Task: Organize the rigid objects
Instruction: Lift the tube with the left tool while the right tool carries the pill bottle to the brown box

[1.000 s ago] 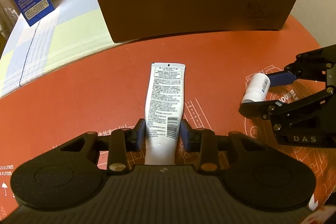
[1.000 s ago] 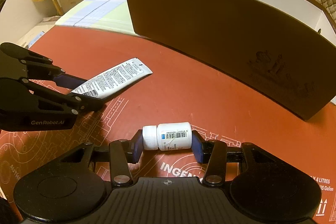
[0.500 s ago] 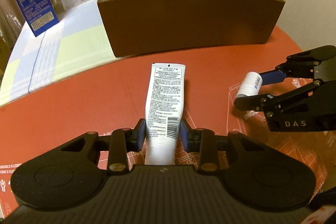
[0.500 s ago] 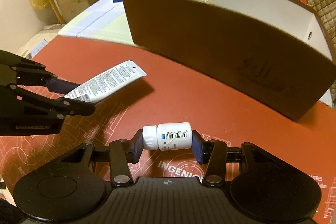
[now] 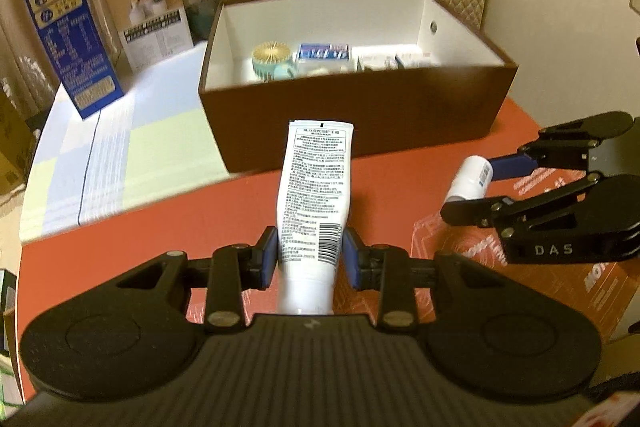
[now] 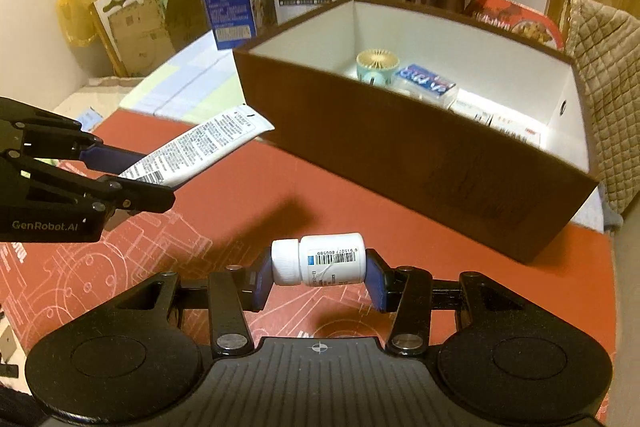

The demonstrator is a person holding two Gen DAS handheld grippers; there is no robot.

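left wrist view: left gripper [image 5: 310, 259] fingers clench tube [image 5: 314, 203]; right gripper [image 6: 319, 277] fingers clench bottle [image 6: 320, 264]; both above bench [image 6: 248, 195], near box [image 5: 360, 115].

Left tool [image 5: 309, 259]: matte black body, ribbed grey-black centre plate with small white mark, two round recessed discs at the sides. Black linkage bars with silver screws. Blue pads [image 5: 267, 259] on the fingertips. Side view from the right camera shows white "GenRobot.AI" lettering on its black housing, blue finger strip, small dark rivets.

Right tool [image 6: 318, 281]: same black build, ribbed plate with crosshair mark, silver screws, blue pads [image 6: 375, 281]. Seen from the left camera its housing reads "DAS" in white.
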